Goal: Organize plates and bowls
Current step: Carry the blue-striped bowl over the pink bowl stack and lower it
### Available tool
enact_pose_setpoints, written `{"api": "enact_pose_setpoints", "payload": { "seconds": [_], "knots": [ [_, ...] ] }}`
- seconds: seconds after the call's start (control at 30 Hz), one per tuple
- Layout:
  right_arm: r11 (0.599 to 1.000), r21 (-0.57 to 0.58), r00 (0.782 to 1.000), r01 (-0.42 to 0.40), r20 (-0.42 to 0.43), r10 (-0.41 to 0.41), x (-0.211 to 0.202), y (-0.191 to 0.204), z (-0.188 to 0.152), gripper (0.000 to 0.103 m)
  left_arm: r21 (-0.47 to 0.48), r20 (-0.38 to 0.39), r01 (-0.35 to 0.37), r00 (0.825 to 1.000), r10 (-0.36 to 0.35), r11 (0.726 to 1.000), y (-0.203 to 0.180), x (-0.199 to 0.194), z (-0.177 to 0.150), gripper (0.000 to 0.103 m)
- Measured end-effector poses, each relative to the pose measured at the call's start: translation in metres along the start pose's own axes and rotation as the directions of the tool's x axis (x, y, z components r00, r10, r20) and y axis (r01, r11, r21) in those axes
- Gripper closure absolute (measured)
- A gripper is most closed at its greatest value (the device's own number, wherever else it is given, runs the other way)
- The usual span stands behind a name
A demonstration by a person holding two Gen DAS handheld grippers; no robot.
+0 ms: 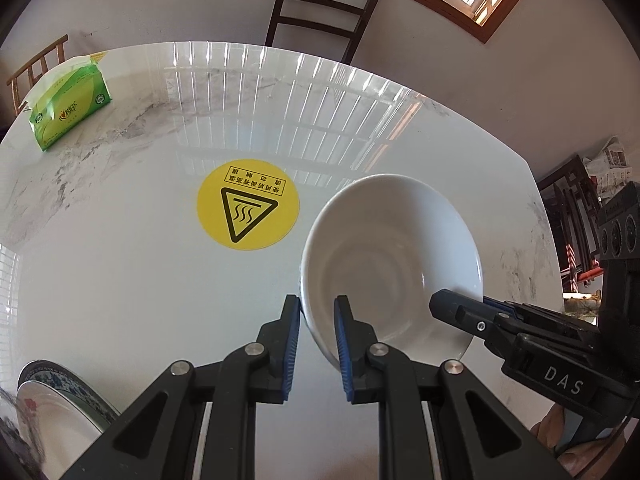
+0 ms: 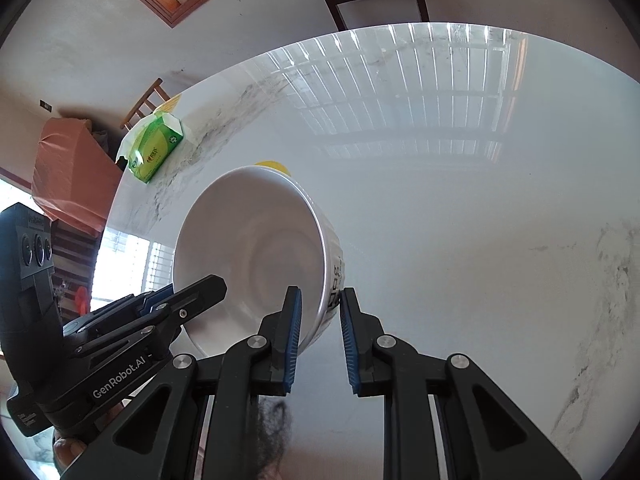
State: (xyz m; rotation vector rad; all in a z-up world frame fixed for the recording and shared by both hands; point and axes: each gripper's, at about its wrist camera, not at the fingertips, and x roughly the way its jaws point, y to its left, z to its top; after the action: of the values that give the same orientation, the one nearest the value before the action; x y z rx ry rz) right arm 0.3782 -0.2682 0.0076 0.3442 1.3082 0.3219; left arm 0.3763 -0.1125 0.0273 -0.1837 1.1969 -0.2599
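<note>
A plain white bowl [image 1: 394,256] hangs tilted above the glossy white table [image 1: 120,280], held from both sides. My left gripper [image 1: 318,312] is shut on its near left rim, one blue pad outside the wall and one inside. My right gripper [image 1: 444,304] comes in from the right and clamps the opposite rim. In the right wrist view the same bowl [image 2: 256,256] fills the middle, my right gripper [image 2: 320,304] is shut on its wall beside a dark printed mark, and my left gripper [image 2: 208,284] grips the far rim.
A stack of plates, one blue-patterned [image 1: 60,404], sits at the table's near left edge. A yellow round hot-surface sticker [image 1: 248,204] marks the table centre. A green tissue pack [image 1: 68,108] lies at the far left. Dark wooden chairs [image 1: 320,12] stand around the table.
</note>
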Motion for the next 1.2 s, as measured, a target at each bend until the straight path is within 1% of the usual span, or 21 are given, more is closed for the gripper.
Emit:
{"api": "enact_pose_setpoints", "payload": {
  "seconds": [0.2, 0.4, 0.6, 0.77, 1.0, 1.2],
  "knots": [
    [1.000, -0.020, 1.000, -0.012, 0.019, 0.013, -0.026, 0.016, -0.025, 0.084, 0.013, 0.018, 0.010, 1.000, -0.010, 1.000, -0.001, -0.033, -0.025, 0.085],
    [0.998, -0.053, 0.999, -0.014, 0.029, 0.016, -0.050, 0.035, -0.058, 0.084, 0.025, 0.030, 0.015, 0.999, -0.015, 1.000, -0.003, -0.065, -0.060, 0.085],
    [0.996, -0.081, 0.999, -0.025, 0.032, 0.028, -0.068, 0.051, -0.093, 0.084, 0.035, 0.041, 0.025, 0.999, -0.026, 0.999, -0.002, -0.095, -0.095, 0.085],
    [0.995, -0.095, 0.999, -0.037, 0.025, 0.039, -0.078, 0.059, -0.120, 0.084, 0.052, 0.057, 0.020, 0.998, -0.023, 0.998, -0.002, -0.116, -0.121, 0.085],
    [0.993, -0.118, 0.999, -0.029, 0.017, 0.031, -0.086, 0.067, -0.151, 0.084, 0.058, 0.052, 0.020, 0.998, -0.023, 0.998, 0.001, -0.130, -0.154, 0.085],
    [0.992, -0.126, 1.000, -0.019, -0.009, 0.018, -0.080, 0.071, -0.172, 0.084, 0.056, 0.024, 0.016, 1.000, -0.018, 0.998, 0.009, -0.129, -0.178, 0.085]
  ]
}}
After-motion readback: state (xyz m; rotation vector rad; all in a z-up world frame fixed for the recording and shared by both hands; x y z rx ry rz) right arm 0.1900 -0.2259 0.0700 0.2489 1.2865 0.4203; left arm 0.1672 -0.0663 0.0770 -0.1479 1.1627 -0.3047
